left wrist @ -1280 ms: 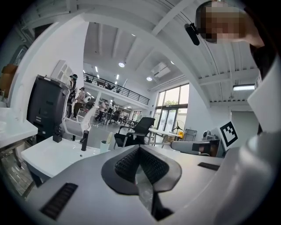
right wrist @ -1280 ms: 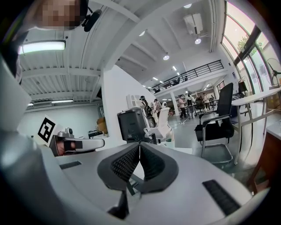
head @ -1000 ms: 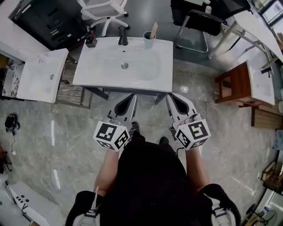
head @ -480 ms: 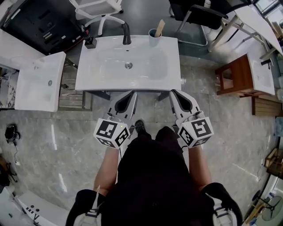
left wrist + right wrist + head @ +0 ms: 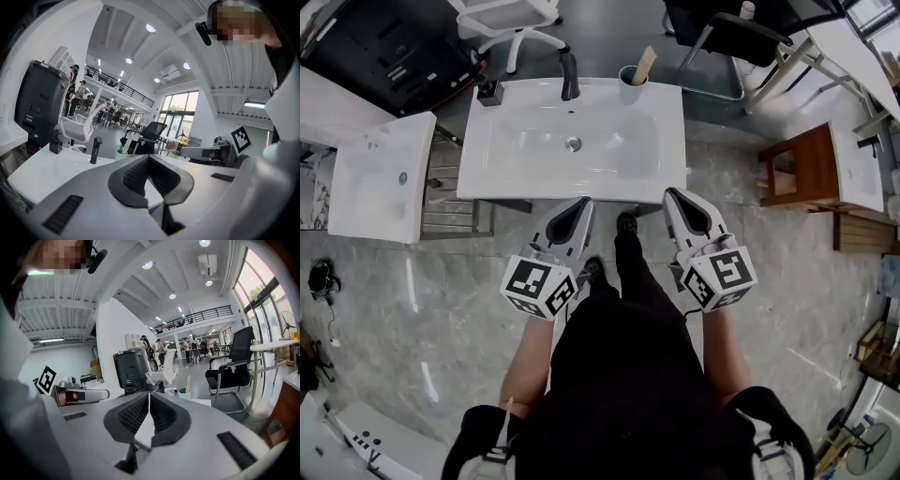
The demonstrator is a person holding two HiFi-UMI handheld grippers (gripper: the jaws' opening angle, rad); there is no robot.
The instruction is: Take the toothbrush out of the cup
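Note:
A pale blue cup point(image 5: 629, 86) stands at the far right corner of the white sink point(image 5: 487, 155), with a light wooden toothbrush point(image 5: 645, 64) leaning out of it. Both grippers hang side by side at the sink's near edge, far short of the cup. My left gripper point(image 5: 582, 206) is shut and empty, and so is my right gripper point(image 5: 676, 197). In the right gripper view the cup point(image 5: 184, 393) and toothbrush point(image 5: 188, 382) lie ahead, just right of the shut jaws point(image 5: 149, 394). The left gripper view has the cup point(image 5: 121, 154) small, left of its shut jaws point(image 5: 149, 158).
A black faucet point(image 5: 570, 75) and a small black holder point(image 5: 491, 92) stand on the sink's far rim. A second white basin point(image 5: 375, 173) lies to the left, a wooden stool point(image 5: 797, 173) to the right, and office chairs point(image 5: 712, 33) beyond the sink.
Both grippers have moved forward to the sink's near edge as the person stepped closer. Their jaws stay shut.

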